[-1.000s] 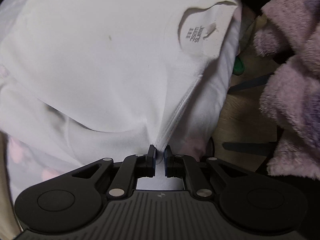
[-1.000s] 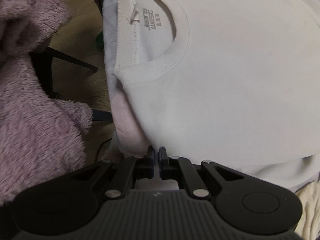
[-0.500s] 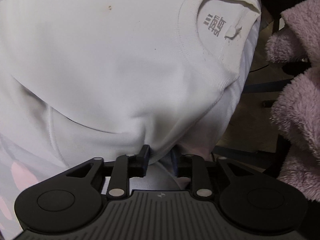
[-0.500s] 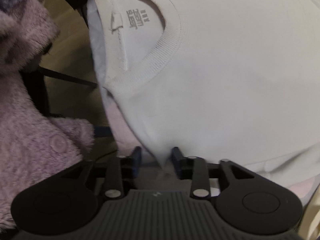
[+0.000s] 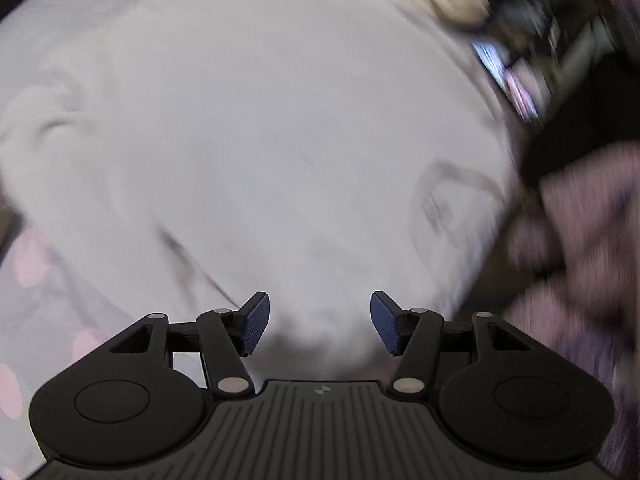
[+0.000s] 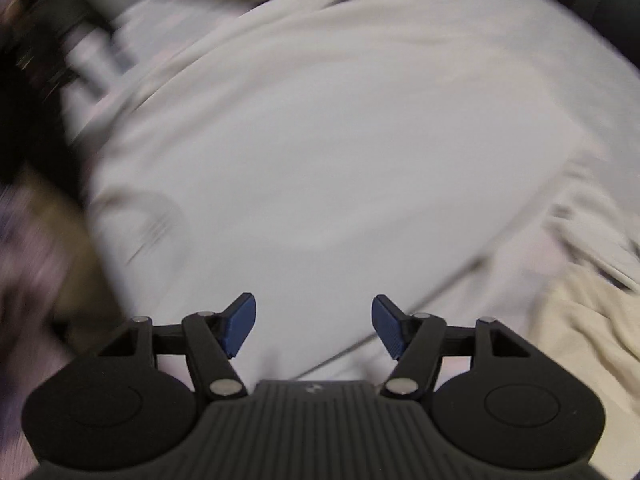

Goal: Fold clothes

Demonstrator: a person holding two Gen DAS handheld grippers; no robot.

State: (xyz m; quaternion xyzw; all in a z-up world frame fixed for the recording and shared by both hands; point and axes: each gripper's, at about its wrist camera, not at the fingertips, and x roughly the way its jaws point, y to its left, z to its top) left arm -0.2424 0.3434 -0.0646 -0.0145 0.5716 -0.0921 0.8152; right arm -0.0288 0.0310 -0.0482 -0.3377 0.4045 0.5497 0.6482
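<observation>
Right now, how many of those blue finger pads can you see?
4. The left gripper shows two pads, spread apart; the right gripper shows two more, both over the white shirt.

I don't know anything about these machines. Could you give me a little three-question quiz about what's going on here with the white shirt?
1. True or false: the left claw is clamped on the white shirt.
2. Multiple choice: in the right wrist view, the right claw is A) shut on cloth, B) open with nothing between its pads, C) out of view.
3. Short answer: what colour is the fluffy fabric to the right of the shirt in the left wrist view?

Key: 1 false, since it is open. 2 B. 3 Pale purple.
</observation>
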